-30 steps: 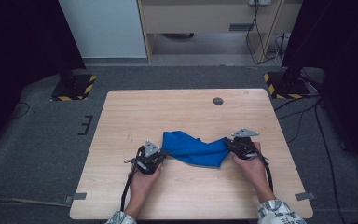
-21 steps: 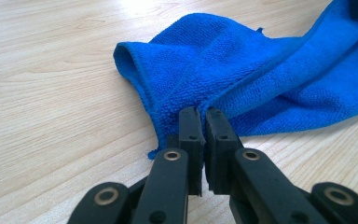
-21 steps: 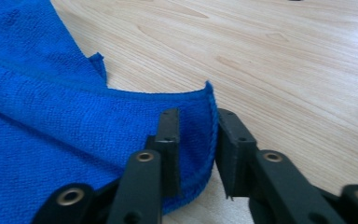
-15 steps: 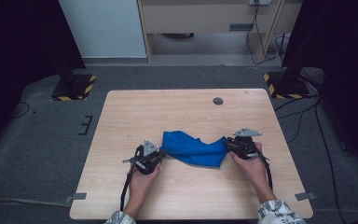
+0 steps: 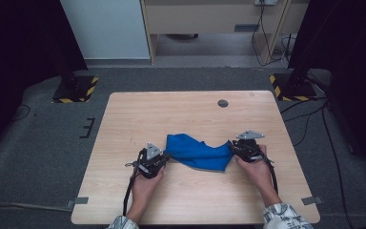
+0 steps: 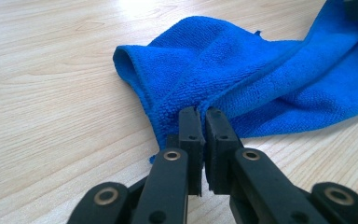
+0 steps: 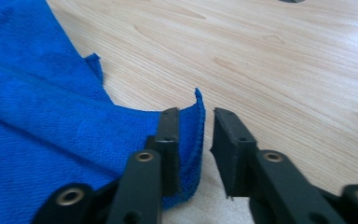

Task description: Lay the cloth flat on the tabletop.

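- Left gripper [image 5: 167, 156] sits low on the tabletop [image 5: 181, 114], held in the person's left hand [image 5: 145, 183]; jaws pinched tight on the near-left edge of the blue cloth [image 5: 198, 152].
- In the left gripper view the left gripper [image 6: 203, 116] has a fold of the blue cloth [image 6: 261, 70] clamped between its pads, almost no gap between the jaws; the rest of the cloth spreads ahead of the jaws and off to their right, a rolled hem just ahead-left of the tips.
- Right gripper [image 5: 232, 149] is at the cloth's other end, held in the right hand [image 5: 255, 167], grey plate on top, cable trailing back along the wrist.
- In the right gripper view the right gripper [image 7: 196, 125] has its jaws parted with a clear gap; they have just been opening. A corner of the blue cloth [image 7: 37, 121] stands up between them, leaning on the inner face of the left jaw, apart from the right jaw. So it's not gripped there.
- Cloth lies crumpled flat on the tabletop between the two grippers, stretched from one to the other, bulk of it to the left of the right gripper's jaws.
- Bare wood tabletop [image 7: 284, 60] ahead of and right of the right gripper.
- Dark round spot [image 5: 223, 103] on the tabletop well beyond the right gripper, far side.
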`<state>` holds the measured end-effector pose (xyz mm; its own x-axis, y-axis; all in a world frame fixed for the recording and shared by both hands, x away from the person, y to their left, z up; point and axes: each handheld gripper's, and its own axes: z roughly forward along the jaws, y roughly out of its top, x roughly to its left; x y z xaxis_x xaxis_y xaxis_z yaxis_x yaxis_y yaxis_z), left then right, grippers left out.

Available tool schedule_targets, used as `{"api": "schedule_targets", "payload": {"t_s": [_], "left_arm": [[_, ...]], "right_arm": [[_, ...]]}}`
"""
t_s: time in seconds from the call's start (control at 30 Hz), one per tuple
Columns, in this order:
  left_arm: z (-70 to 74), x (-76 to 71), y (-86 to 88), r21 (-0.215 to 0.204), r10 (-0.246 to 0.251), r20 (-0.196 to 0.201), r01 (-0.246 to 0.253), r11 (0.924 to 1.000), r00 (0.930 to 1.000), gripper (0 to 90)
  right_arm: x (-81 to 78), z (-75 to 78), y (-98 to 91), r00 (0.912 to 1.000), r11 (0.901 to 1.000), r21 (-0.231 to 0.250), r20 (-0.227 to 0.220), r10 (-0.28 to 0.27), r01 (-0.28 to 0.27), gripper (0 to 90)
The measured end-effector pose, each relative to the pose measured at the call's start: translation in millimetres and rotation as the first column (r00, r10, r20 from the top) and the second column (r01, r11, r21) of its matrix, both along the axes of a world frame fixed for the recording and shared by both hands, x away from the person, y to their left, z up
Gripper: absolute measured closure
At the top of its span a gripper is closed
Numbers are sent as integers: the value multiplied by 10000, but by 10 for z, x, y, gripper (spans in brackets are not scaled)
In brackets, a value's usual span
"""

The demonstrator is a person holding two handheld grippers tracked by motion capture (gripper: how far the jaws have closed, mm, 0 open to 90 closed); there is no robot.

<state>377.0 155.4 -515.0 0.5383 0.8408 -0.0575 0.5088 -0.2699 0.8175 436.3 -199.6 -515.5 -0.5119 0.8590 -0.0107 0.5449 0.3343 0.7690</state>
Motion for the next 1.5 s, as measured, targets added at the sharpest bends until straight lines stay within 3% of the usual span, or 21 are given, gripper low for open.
{"api": "schedule_targets", "payload": {"t_s": [0.2,0.3,0.47,0.63,0.67,0.73,0.93,1.07,1.3,1.5], "left_arm": [[-10,1,-4,34,36,-4,-36,10000,10000,861],[-13,2,-5,61,27,1,-27,10000,10000,861],[-12,1,-5,54,60,6,-60,10000,10000,861],[-3,1,3,43,59,32,-59,10000,10000,861],[-1,2,6,31,72,38,-72,10000,10000,861],[2,3,13,19,108,14,-108,9999,9999,861],[70,8,71,-273,283,115,-280,9992,9995,862],[147,7,132,-598,470,174,-459,9972,9987,862],[330,46,154,-985,794,492,-743,9924,9956,865],[498,87,147,-1283,1106,782,-1001,9867,9908,866]], "right_arm": [[77,-64,14,9995,9998,196,-291,-81,86,652],[99,-54,29,9994,9986,520,-319,-100,116,627],[117,-32,60,9998,9980,633,-178,-46,57,617],[116,-54,93,9989,9996,67,-394,-261,264,686],[104,-67,92,9984,9997,-140,-536,-188,180,784],[89,-57,89,9979,9997,-208,-633,-131,118,852],[-14,83,79,9999,9998,-141,-26,-112,111,887],[-117,235,43,9980,9996,240,610,-158,143,887],[-232,471,36,9821,9956,884,1826,-464,306,889],[-277,564,57,9689,9951,890,2392,-631,428,889]]}}
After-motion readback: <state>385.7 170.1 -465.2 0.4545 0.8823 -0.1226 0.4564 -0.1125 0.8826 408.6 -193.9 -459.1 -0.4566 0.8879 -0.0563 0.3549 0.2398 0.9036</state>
